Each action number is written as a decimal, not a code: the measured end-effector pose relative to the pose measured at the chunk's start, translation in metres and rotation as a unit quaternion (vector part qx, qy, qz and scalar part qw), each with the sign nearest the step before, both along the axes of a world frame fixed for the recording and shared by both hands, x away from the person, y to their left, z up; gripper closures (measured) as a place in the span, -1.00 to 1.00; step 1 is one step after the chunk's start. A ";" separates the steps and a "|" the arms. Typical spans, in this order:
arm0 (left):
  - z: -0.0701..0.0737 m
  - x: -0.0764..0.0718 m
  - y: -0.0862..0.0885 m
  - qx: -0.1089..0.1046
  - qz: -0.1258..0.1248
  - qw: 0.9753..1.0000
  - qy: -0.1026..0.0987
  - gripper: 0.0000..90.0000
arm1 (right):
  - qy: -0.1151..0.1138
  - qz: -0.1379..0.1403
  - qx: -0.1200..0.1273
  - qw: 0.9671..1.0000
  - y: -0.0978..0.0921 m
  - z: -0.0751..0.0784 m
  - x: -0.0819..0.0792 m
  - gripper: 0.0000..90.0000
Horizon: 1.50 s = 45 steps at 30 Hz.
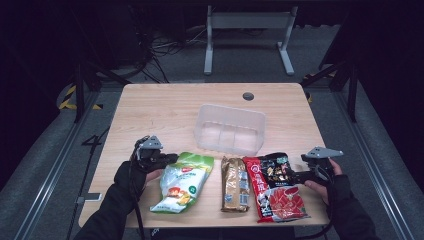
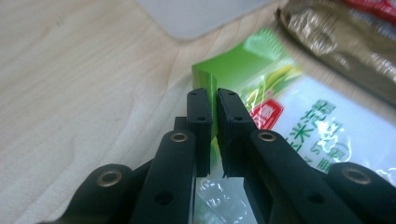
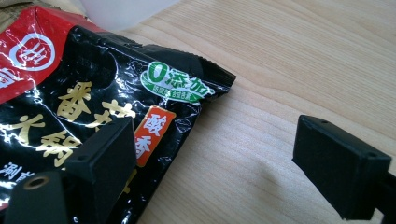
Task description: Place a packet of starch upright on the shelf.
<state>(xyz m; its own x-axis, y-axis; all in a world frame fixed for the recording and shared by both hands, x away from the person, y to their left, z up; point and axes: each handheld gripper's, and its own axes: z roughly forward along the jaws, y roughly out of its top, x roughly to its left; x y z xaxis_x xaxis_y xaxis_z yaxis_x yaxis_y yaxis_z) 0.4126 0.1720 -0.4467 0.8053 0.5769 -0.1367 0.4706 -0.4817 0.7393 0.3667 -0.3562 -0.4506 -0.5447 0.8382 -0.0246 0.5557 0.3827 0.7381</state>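
Three snack bags lie in a row near the table's front edge: a green and white bag (image 1: 182, 182), a brown bag (image 1: 235, 184) and a red and black bag (image 1: 275, 189). My left gripper (image 1: 174, 159) is at the green bag's top left corner. In the left gripper view its jaws (image 2: 215, 100) are pressed together on the bag's green top edge (image 2: 233, 65). My right gripper (image 1: 291, 175) is at the right edge of the red and black bag (image 3: 93, 93) and stands open (image 3: 219, 154), one jaw over the bag and the other over bare wood.
A clear plastic bin (image 1: 230, 130) stands empty in the middle of the wooden table (image 1: 160, 110), just behind the bags. A small round hole (image 1: 248, 96) sits near the far edge. Dark floor, cables and a metal frame lie beyond.
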 end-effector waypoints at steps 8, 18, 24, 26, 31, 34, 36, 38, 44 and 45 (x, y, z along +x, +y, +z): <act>-0.008 0.001 0.003 -0.001 -0.007 1.000 0.008 0.81 | 0.002 -0.001 0.003 1.000 -0.001 0.000 0.000 -0.69; 0.013 -0.008 0.002 -0.026 0.006 0.999 -0.038 0.97 | -0.031 -0.006 0.046 0.998 0.002 0.030 -0.012 -0.60; 0.030 -0.015 -0.009 -0.042 0.002 0.996 -0.073 0.97 | -0.043 0.084 0.077 0.993 0.058 0.061 -0.030 -0.65; 0.035 -0.017 -0.012 -0.049 -0.001 0.995 -0.083 0.98 | -0.040 0.104 0.073 0.991 0.073 0.062 -0.032 -0.65; 0.049 -0.023 -0.022 -0.072 -0.017 0.992 -0.106 0.98 | -0.024 0.165 0.049 0.985 0.128 0.056 -0.028 -0.60; 0.055 -0.025 -0.029 -0.079 -0.032 0.990 -0.114 0.98 | -0.012 0.177 0.054 0.983 0.146 0.051 -0.018 -0.57; 0.057 -0.026 -0.032 -0.081 -0.036 0.988 -0.124 0.98 | -0.009 0.180 0.054 0.982 0.156 0.048 -0.010 -0.54; 0.058 -0.027 -0.033 -0.085 -0.041 0.987 -0.127 0.98 | 0.000 0.182 0.066 0.981 0.162 0.046 -0.003 -0.51; 0.064 -0.029 -0.049 -0.089 -0.084 0.983 -0.133 0.98 | -0.002 0.208 0.061 0.976 0.182 0.047 0.009 -0.54; 0.065 -0.031 -0.052 -0.088 -0.092 0.983 -0.135 0.98 | -0.003 0.207 0.059 0.977 0.184 0.048 0.012 -0.53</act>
<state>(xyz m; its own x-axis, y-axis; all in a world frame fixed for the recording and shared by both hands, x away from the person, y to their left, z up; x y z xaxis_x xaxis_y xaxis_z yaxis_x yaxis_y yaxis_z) 0.3818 0.1199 -0.3815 0.9146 0.4043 0.0114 0.1627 -0.3935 0.9048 0.3784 -0.1724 -0.4030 -0.8374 0.5438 0.0551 0.3672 0.4849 0.7938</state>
